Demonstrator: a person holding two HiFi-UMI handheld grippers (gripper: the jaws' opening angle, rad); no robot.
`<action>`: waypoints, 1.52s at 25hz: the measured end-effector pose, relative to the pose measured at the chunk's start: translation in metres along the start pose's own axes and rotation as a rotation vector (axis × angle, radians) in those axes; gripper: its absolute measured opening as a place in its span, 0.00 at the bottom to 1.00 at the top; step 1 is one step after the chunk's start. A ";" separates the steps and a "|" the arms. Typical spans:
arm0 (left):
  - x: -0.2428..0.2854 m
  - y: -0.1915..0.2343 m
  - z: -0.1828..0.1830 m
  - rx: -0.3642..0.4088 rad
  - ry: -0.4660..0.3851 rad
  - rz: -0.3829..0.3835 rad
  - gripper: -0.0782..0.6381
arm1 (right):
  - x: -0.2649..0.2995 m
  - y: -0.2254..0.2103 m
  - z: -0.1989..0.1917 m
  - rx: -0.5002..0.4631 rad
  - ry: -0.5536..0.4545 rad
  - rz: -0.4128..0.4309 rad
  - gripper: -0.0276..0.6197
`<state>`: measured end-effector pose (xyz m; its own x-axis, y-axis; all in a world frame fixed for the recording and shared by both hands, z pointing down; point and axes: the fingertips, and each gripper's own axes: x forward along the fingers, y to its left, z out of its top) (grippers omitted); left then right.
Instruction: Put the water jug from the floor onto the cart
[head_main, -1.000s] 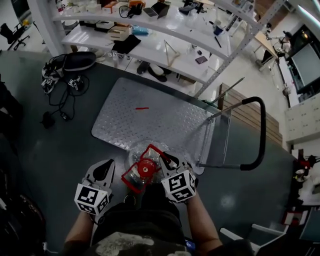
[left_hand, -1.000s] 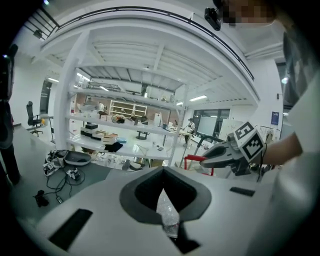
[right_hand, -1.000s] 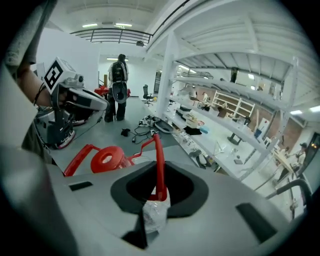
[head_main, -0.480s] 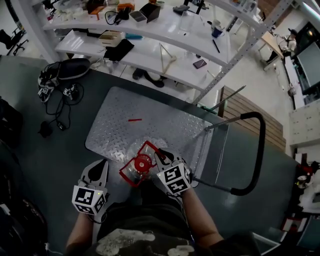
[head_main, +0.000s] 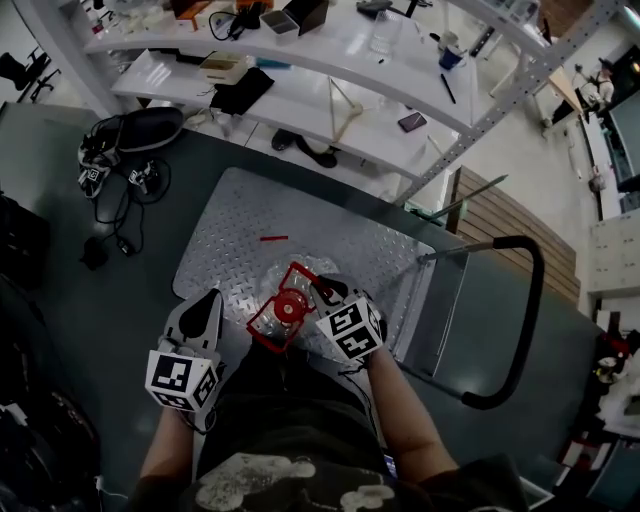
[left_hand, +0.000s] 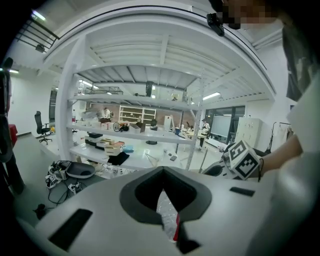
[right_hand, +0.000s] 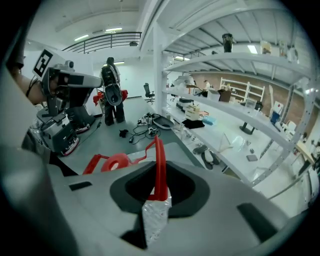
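The water jug (head_main: 283, 312) is clear plastic with a red cap (right_hand: 117, 162) and a red carry handle (right_hand: 159, 165). It is over the near part of the cart's checker-plate deck (head_main: 250, 215); I cannot tell whether it rests there. My right gripper (head_main: 327, 296) is shut on the red handle, which runs up between its jaws (right_hand: 157, 200). My left gripper (head_main: 200, 316) is to the left of the jug, apart from it, over the deck's near left corner. Its jaws (left_hand: 165, 220) are shut with nothing in them.
The cart's black push handle (head_main: 520, 330) rises at the right. A small red mark (head_main: 273, 238) lies on the deck. White shelving (head_main: 330, 100) with boxes and tools stands beyond the cart. Cables and gear (head_main: 120, 160) lie on the floor at the left.
Both grippers have moved forward, away from the person. The jug has gone from the cart's near edge further in over the deck, still held by its handle.
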<state>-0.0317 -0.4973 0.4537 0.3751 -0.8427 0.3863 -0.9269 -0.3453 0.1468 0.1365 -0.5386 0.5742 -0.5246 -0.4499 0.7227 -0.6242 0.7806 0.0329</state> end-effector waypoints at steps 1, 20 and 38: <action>0.005 0.003 0.001 -0.001 0.001 -0.008 0.12 | 0.005 -0.005 0.000 0.011 0.008 -0.002 0.11; 0.084 0.041 0.024 0.026 0.058 -0.189 0.12 | 0.041 -0.117 -0.033 0.330 0.089 -0.234 0.11; 0.099 0.012 0.053 0.132 0.019 -0.339 0.12 | -0.007 -0.130 -0.085 0.638 -0.083 -0.471 0.20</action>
<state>-0.0054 -0.6067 0.4458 0.6597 -0.6635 0.3529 -0.7401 -0.6553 0.1514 0.2706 -0.6000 0.6236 -0.1485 -0.7213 0.6765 -0.9889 0.1122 -0.0975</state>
